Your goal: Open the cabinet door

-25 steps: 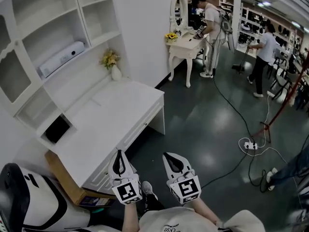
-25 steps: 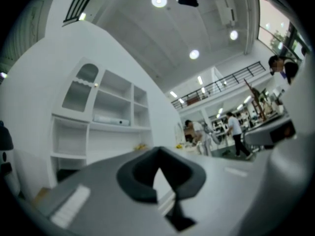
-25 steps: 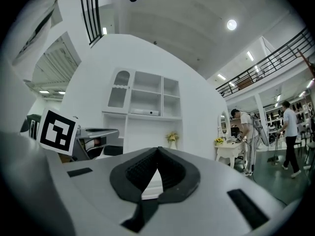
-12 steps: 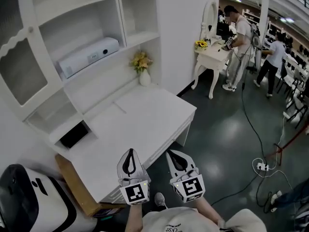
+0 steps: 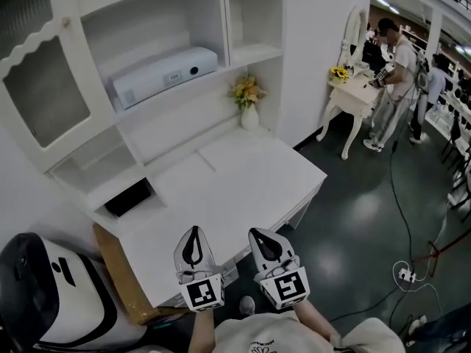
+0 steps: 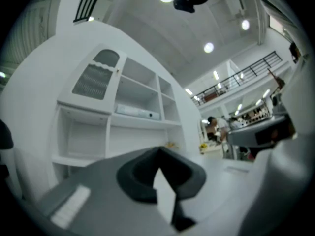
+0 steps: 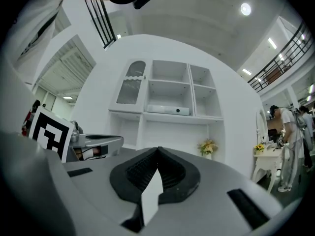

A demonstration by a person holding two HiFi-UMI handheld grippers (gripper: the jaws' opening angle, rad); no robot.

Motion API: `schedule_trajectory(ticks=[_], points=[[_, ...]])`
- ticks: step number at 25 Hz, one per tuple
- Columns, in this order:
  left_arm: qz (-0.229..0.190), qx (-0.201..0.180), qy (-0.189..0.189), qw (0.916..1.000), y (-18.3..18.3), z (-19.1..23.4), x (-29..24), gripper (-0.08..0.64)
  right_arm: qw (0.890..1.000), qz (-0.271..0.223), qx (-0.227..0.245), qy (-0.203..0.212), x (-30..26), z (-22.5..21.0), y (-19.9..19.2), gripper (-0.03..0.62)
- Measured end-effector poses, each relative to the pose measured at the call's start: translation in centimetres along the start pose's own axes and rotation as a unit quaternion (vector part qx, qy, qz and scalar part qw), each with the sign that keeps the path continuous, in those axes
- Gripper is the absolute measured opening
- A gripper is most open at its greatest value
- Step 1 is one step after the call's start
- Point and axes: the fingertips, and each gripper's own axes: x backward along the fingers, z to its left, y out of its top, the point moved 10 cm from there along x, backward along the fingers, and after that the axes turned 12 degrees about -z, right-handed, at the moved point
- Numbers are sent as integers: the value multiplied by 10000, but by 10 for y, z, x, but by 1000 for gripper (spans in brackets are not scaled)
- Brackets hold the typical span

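The cabinet door [image 5: 45, 87] is a white framed door with a scalloped glass panel and a small knob [image 5: 66, 22], closed, at the upper left of a white hutch. It also shows in the left gripper view [image 6: 96, 77] and the right gripper view [image 7: 132, 85]. My left gripper [image 5: 193, 231] and right gripper [image 5: 260, 234] are held side by side low in the head view, at the desk's front edge and far from the door. Both are shut with nothing between the jaws, seen too in the left gripper view [image 6: 158, 150] and the right gripper view [image 7: 158, 149].
A white desk top [image 5: 221, 190] lies below the hutch shelves, which hold a long white device [image 5: 165, 73] and a flower vase [image 5: 249, 103]. A cardboard box [image 5: 118, 278] and a black-and-white object [image 5: 44, 300] stand at lower left. People stand by a dressing table [image 5: 353, 90]; cables [image 5: 408, 274] cross the floor.
The hutch and desk have come nearer and shifted to the middle of the head view as both grippers moved towards them. Both grippers stay shut and empty.
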Motion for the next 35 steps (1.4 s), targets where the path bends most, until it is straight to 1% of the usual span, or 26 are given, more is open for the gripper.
schedule_trajectory(ticks=[2, 5, 9, 13, 19, 21, 25, 30, 35], points=[[12, -117, 165, 9998, 2, 0, -4, 6, 9998, -57, -124, 140, -10, -7, -2, 0], [-26, -282, 579, 9979, 13, -1, -6, 6, 9981, -154, -292, 520, -26, -15, -3, 0], [-113, -399, 1080, 9933, 25, 1, -5, 6, 9936, -277, -356, 1037, -49, -16, -3, 0], [-88, -642, 1596, 9851, 34, 10, 1, 6, 9842, -588, -347, 1633, -76, -12, 1, 0], [-48, -964, 2196, 9708, 40, 21, 5, 6, 9737, -716, -465, 2112, -102, -8, -3, 0], [-23, -1051, 2292, 9677, 42, 24, 3, 6, 9720, -718, -518, 2178, -108, -8, -6, 0], [-15, -1086, 2424, 9641, 42, 24, -4, 6, 9695, -712, -638, 2255, -119, -10, -10, -2], [0, -1179, 2452, 9623, 43, 22, -12, 6, 9667, -762, -677, 2349, -127, -14, -12, -2], [-12, -1157, 2555, 9599, 42, 23, -15, 6, 9653, -740, -655, 2417, -131, -16, -15, -2]])
